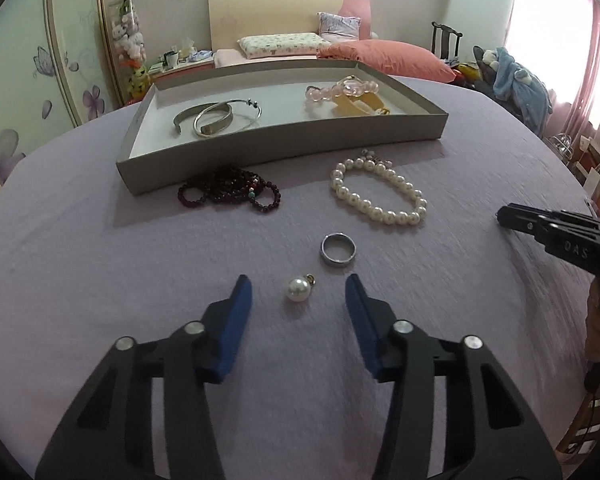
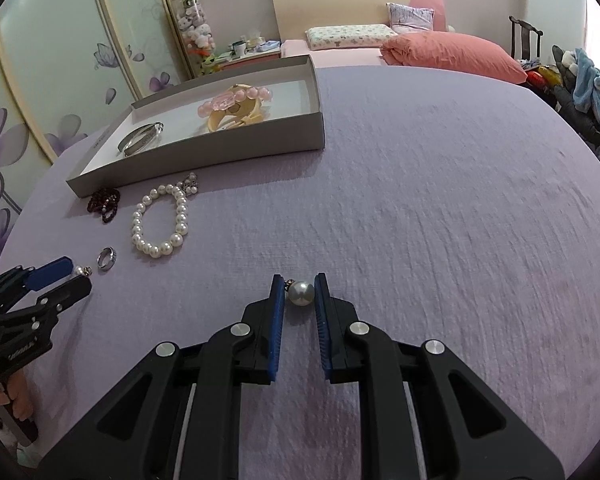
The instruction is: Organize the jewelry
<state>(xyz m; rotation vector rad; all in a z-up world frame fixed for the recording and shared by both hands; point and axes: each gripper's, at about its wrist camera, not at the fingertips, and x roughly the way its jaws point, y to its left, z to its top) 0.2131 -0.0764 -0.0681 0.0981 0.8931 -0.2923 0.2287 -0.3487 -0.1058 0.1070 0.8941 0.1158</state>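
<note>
My left gripper (image 1: 299, 286) is open, its blue pads on either side of a white pearl pendant (image 1: 299, 289) lying on the lilac cloth. A silver ring (image 1: 338, 249) lies just beyond it. My right gripper (image 2: 299, 288) is shut on a grey pearl pendant (image 2: 301, 293) low over the cloth. A pearl bracelet (image 1: 380, 193) and dark red beads (image 1: 230, 192) lie before the grey tray (image 1: 284, 148). The tray holds silver bangles (image 1: 216, 118) and pink and yellow pieces (image 1: 348, 96). The right gripper also shows in the left wrist view (image 1: 504, 216).
The lilac cloth (image 2: 420, 200) covers the round table. A bed with pink pillows (image 2: 452, 52) stands behind it. A chair piled with clothes and toys (image 2: 580, 80) is at the far right. Floral wardrobe doors (image 2: 40, 80) are on the left.
</note>
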